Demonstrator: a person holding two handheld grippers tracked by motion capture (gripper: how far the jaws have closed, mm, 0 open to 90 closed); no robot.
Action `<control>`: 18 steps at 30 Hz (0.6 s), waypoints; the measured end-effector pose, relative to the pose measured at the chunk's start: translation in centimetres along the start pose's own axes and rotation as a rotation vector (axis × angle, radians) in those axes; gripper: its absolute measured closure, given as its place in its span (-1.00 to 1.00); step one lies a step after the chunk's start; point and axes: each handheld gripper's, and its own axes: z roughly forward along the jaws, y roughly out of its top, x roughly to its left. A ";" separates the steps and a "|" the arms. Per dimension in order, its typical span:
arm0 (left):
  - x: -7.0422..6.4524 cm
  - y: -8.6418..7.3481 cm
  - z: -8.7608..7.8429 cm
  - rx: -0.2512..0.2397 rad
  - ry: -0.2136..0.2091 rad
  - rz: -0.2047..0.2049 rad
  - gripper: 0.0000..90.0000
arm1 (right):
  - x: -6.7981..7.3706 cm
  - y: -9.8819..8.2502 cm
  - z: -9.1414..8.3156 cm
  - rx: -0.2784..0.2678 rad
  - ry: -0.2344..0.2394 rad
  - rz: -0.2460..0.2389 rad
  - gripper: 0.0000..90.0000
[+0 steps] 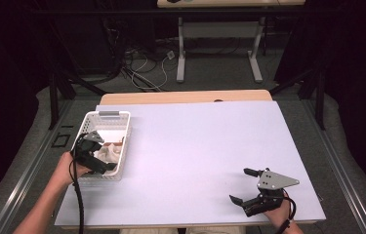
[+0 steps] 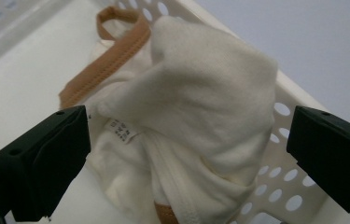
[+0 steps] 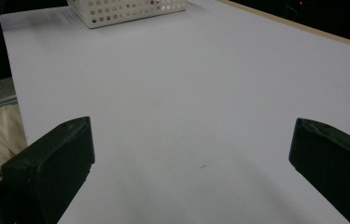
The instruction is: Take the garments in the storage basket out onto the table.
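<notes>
Currently: cream garment (image 2: 196, 116) with tan trim, bunched in the white basket (image 1: 122, 119) at left of the high view. Left gripper (image 1: 92, 151) over it, jaws apart, nothing gripped. Right gripper (image 1: 251, 187) lower right, jaws apart, idle. Removal apparently not begun.

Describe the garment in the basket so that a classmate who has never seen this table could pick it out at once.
Start at the white table, then go to the perforated white basket at its left edge. Inside lies a crumpled cream garment, with the open left gripper poised around it. Its tan-brown trim band and small printed label set it apart from the plain white plastic.
</notes>
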 end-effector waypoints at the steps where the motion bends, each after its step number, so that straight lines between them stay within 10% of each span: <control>1: 0.1 0.2 0.2 0.020 -0.005 0.009 -1.00 | 0.0 0.0 0.0 -0.002 0.003 0.002 -1.00; 18: 0.8 1.5 2.6 0.233 0.008 0.068 -0.95 | -0.1 0.0 -0.2 -0.011 0.003 0.003 -1.00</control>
